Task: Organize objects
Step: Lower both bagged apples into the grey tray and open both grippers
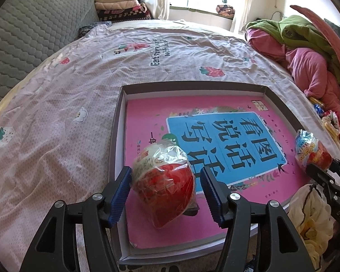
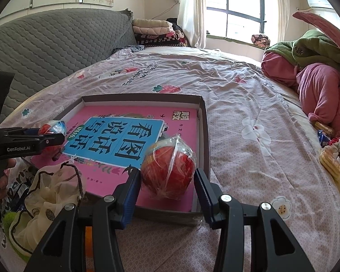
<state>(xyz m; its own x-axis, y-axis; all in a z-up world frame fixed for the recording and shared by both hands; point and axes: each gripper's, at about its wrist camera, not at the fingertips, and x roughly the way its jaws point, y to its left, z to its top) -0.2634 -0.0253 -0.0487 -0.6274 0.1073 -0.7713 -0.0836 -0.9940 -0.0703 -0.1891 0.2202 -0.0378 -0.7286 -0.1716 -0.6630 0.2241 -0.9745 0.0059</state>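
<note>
A shallow brown-edged box point(image 1: 117, 122) point(image 2: 205, 127) lies on the bed with a pink-and-blue book point(image 1: 226, 136) point(image 2: 115, 140) flat inside it. My left gripper point(image 1: 165, 190) is open, its blue pads either side of a red wrapped egg-shaped toy point(image 1: 167, 183) that rests on the book's near left corner. My right gripper point(image 2: 167, 181) is open around a second red wrapped toy point(image 2: 170, 170) at the book's near right corner; this toy and gripper also show in the left wrist view point(image 1: 310, 151). The left gripper's fingers point(image 2: 34, 140) show at the left of the right wrist view.
A cream scrunchie with dark trim point(image 2: 49, 185) point(image 1: 310, 217) lies on packets in front of the box. Snack packets and a floral scrunchie point(image 2: 335, 154) lie at the right by pink and green clothes point(image 2: 317, 86). A grey quilted headboard point(image 2: 45, 45) stands at the left.
</note>
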